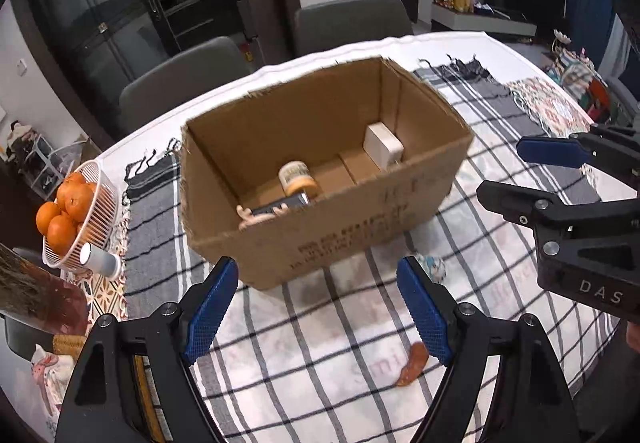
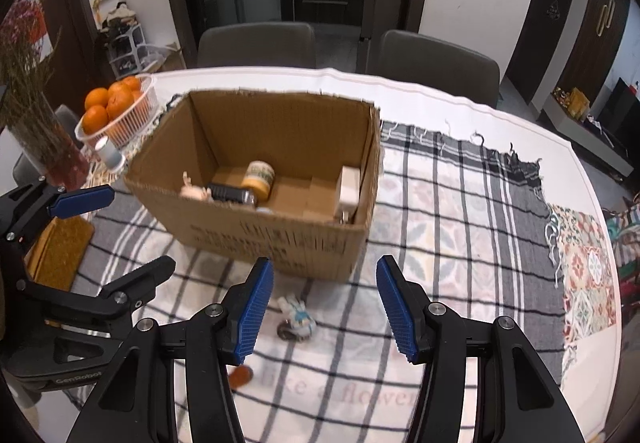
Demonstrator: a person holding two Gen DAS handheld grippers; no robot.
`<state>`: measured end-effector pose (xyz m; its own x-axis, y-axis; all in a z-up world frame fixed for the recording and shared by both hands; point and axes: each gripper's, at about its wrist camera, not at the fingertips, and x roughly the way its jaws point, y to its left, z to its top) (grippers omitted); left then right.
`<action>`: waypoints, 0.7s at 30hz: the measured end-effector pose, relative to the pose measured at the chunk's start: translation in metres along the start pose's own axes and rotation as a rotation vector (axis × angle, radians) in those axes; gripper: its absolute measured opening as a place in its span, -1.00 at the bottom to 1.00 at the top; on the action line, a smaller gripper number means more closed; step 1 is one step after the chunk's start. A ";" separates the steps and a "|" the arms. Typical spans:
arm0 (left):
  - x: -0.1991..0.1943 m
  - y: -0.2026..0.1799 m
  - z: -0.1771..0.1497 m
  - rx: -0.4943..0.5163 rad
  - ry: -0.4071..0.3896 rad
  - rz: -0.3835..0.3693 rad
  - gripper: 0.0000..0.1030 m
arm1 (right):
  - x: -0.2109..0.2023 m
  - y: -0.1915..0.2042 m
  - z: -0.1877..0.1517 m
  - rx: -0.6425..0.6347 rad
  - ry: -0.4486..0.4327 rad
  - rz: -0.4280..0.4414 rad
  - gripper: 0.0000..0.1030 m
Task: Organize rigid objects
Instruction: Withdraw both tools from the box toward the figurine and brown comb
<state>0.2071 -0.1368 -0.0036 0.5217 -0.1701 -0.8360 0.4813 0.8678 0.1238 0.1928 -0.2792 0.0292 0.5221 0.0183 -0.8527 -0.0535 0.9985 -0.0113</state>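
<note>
An open cardboard box [image 1: 352, 227] [image 2: 280, 239] stands on the checked cloth. Inside lie a yellow-lidded jar [image 1: 298, 179] [image 2: 260, 179], a dark remote-like object [image 1: 280, 207] [image 2: 230, 193], a pale figurine [image 1: 256, 217] [image 2: 192, 189] and a white block [image 1: 382, 145] [image 2: 348, 185]. A small white-blue toy [image 2: 298, 317] [image 1: 434, 267] and an orange sausage-like piece [image 1: 412, 363] [image 2: 240, 375] lie on the cloth in front of the box. My left gripper [image 1: 320, 307] [image 2: 124, 237] is open and empty. My right gripper [image 2: 326, 305] [image 1: 500, 171] is open and empty, above the toy.
A white basket of oranges [image 1: 86, 219] [image 2: 128, 111] and a small grey-white cylinder [image 1: 100, 261] [image 2: 110, 153] sit left of the box. A vase with dried stems [image 2: 48, 139] stands at the far left. Two grey chairs [image 2: 256, 43] are behind the table.
</note>
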 end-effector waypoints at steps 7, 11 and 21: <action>0.008 -0.019 -0.024 0.042 0.023 -0.021 0.58 | 0.008 0.005 -0.022 -0.054 0.037 0.027 0.07; 0.014 -0.030 -0.037 0.061 0.049 -0.043 0.58 | 0.010 0.013 -0.037 -0.116 0.043 0.035 0.07; 0.026 -0.046 -0.054 0.088 0.117 -0.089 0.55 | 0.027 0.022 -0.058 -0.210 0.145 0.062 0.07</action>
<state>0.1604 -0.1565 -0.0596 0.3909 -0.1844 -0.9018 0.5847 0.8064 0.0886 0.1564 -0.2598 -0.0243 0.3858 0.0566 -0.9208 -0.2650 0.9629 -0.0518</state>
